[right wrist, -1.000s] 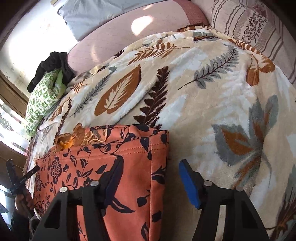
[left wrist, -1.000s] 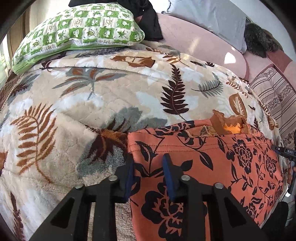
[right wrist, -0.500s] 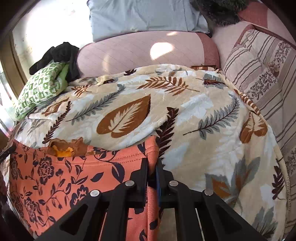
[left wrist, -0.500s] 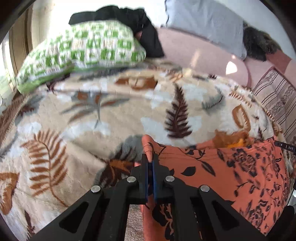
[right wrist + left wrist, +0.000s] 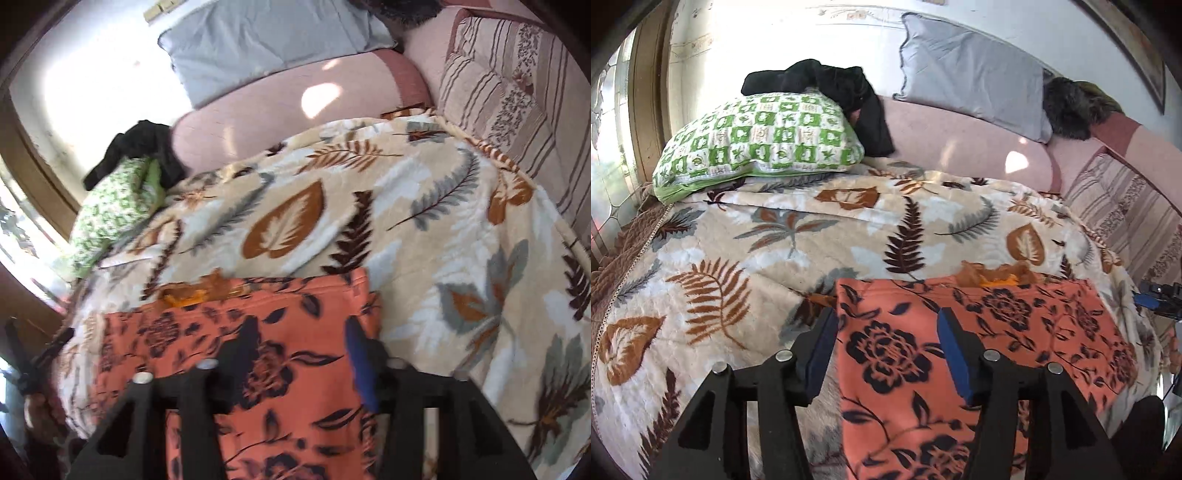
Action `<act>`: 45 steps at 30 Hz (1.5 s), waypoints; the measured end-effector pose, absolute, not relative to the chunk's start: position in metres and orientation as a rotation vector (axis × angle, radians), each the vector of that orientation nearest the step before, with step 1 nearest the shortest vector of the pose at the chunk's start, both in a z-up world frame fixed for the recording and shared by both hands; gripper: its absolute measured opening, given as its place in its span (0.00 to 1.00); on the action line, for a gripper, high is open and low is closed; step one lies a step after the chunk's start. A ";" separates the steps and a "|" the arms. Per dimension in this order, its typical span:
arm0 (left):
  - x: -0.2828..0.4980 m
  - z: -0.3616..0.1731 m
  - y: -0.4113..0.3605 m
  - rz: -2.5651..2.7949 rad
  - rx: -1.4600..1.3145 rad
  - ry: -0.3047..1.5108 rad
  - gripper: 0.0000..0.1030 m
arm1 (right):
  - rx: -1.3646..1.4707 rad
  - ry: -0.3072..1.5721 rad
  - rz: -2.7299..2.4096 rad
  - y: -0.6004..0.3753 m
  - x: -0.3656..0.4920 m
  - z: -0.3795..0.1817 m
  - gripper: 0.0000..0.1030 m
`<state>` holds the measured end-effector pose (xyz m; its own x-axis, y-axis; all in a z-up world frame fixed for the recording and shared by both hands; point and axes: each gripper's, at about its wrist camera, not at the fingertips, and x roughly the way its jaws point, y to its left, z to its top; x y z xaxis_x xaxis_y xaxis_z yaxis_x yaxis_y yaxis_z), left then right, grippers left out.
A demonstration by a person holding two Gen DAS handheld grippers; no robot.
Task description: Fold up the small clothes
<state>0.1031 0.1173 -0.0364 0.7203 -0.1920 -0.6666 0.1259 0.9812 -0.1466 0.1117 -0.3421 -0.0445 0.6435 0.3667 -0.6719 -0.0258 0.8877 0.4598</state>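
An orange garment with a black flower print [image 5: 979, 332] lies flat on the leaf-patterned blanket [image 5: 775, 251]; a crumpled orange piece [image 5: 993, 275] sticks out at its far edge. My left gripper [image 5: 886, 325] is open and empty, jaws apart over the garment's left edge. In the right wrist view the same garment [image 5: 236, 339] lies under my right gripper [image 5: 299, 339], which is open and empty over its right edge. The right gripper also shows at the far right of the left wrist view [image 5: 1158, 297].
A green checked pillow [image 5: 757, 144] with black clothing [image 5: 831, 85] on it lies at the back left. A grey pillow [image 5: 971, 77] leans on the pink headboard [image 5: 960, 147]. A striped cushion [image 5: 498, 96] sits at the right. A window frame [image 5: 646, 92] is at the left.
Both grippers closed on the garment's corners half a second ago and have now opened and let go. The garment lies flat, its near part drawn over.
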 end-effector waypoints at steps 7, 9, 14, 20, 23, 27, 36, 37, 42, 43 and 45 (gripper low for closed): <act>0.093 -0.135 0.085 -0.124 0.018 0.972 0.66 | 0.635 1.039 0.204 -0.343 0.075 -0.140 0.77; 0.092 -0.122 0.084 -0.096 0.045 0.950 0.66 | 0.662 1.018 0.179 -0.345 0.074 -0.128 0.77; 0.080 -0.079 0.079 -0.148 0.020 0.820 0.68 | 0.544 0.927 0.236 -0.316 0.087 -0.071 0.78; 0.096 -0.107 0.060 -0.165 0.049 0.890 0.69 | 0.699 0.967 0.452 -0.292 0.147 -0.082 0.79; 0.104 -0.138 0.067 -0.126 0.038 0.946 0.73 | 0.788 1.023 0.416 -0.307 0.183 -0.122 0.79; 0.103 -0.137 0.065 -0.141 0.063 0.940 0.75 | 1.084 0.948 0.273 -0.375 0.194 -0.159 0.73; 0.099 -0.116 0.067 -0.125 0.015 0.927 0.77 | 0.962 0.888 0.156 -0.412 0.150 -0.126 0.76; 0.095 -0.109 0.069 -0.125 -0.008 0.910 0.77 | 0.955 0.862 0.165 -0.414 0.137 -0.116 0.76; 0.079 -0.083 0.061 -0.160 -0.099 0.849 0.78 | 1.042 0.805 0.257 -0.398 0.032 -0.097 0.78; 0.077 -0.081 0.056 -0.169 -0.104 0.843 0.78 | 1.086 0.797 0.273 -0.392 0.012 -0.104 0.81; 0.076 -0.082 0.042 -0.186 -0.107 0.852 0.78 | 1.208 0.810 0.254 -0.376 -0.017 -0.132 0.87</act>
<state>0.0762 0.0423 -0.0819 0.6433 -0.2057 -0.7375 0.1203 0.9784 -0.1680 -0.0170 -0.3757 -0.1320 0.7005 0.5779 -0.4186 0.2355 0.3665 0.9001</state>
